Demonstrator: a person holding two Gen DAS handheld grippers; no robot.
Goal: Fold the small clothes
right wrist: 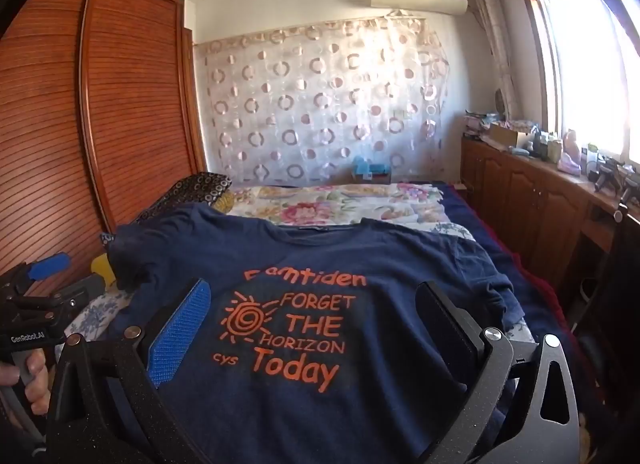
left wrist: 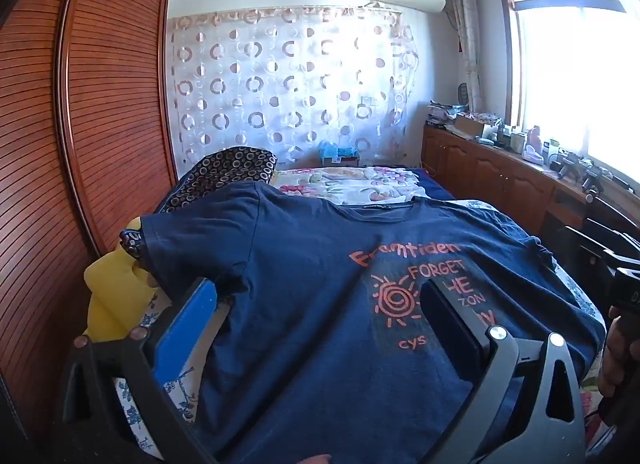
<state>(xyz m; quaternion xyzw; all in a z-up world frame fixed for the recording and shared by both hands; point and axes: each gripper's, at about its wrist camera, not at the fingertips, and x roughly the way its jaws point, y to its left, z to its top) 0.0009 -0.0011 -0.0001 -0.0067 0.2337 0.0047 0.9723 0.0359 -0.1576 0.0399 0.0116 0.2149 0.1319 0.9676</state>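
A navy T-shirt [left wrist: 312,272] with orange print lies spread face up on the bed, collar toward the far wall. In the right wrist view the same T-shirt [right wrist: 320,264] shows its sun drawing and lettering. My left gripper [left wrist: 320,296] hovers over the shirt's left half, open, with nothing between its fingers. My right gripper [right wrist: 316,304] hovers over the printed chest, open, holding nothing. The left gripper [right wrist: 46,266] also appears at the left edge of the right wrist view, with a hand on its handle.
A floral quilt [right wrist: 320,203] lies beyond the shirt. A dark circle-patterned cushion [left wrist: 228,167] and a yellow item [left wrist: 112,296] sit at the bed's left, by the wooden wardrobe [left wrist: 100,103]. A cluttered wooden cabinet [right wrist: 540,191] runs along the right under the window.
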